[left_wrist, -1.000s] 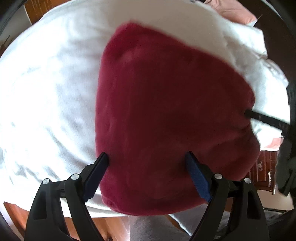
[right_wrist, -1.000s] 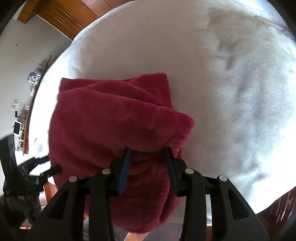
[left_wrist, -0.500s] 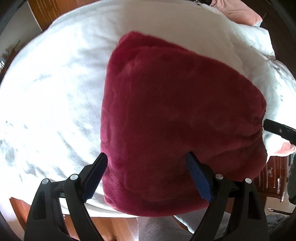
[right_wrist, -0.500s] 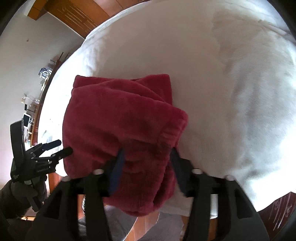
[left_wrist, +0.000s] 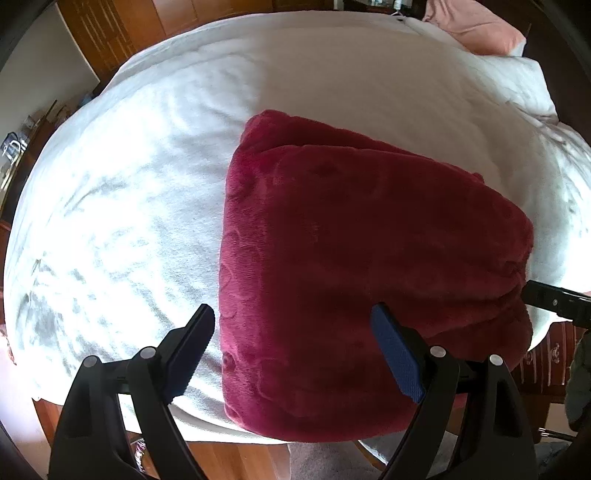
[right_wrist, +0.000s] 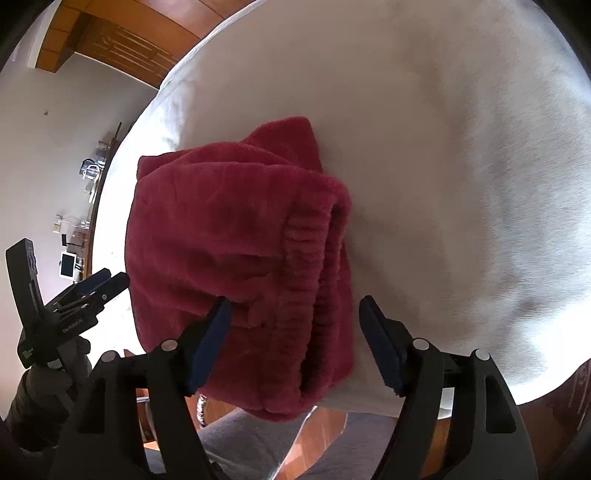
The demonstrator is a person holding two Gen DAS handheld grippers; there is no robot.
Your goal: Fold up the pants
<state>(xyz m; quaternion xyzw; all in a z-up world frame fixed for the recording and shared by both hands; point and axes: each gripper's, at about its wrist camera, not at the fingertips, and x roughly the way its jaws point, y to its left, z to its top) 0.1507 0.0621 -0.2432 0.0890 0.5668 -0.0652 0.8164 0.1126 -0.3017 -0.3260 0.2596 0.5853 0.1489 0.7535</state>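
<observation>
The dark red fleece pants lie folded into a thick bundle on the white bed, near its front edge. In the right wrist view the pants show their ribbed waistband on the right side. My left gripper is open and empty, held above the bundle's near left corner. My right gripper is open and empty, its jaws standing either side of the waistband end. The left gripper also shows in the right wrist view, beside the bundle's left edge.
A pink pillow lies at the far right of the bed. Wooden wardrobe doors stand behind the bed. A desk with small items lines the left wall. Wooden floor shows below the bed edge.
My right gripper has opened and let go of the waistband end. Both grippers have pulled back and up from the bundle, which now rests on the bed.
</observation>
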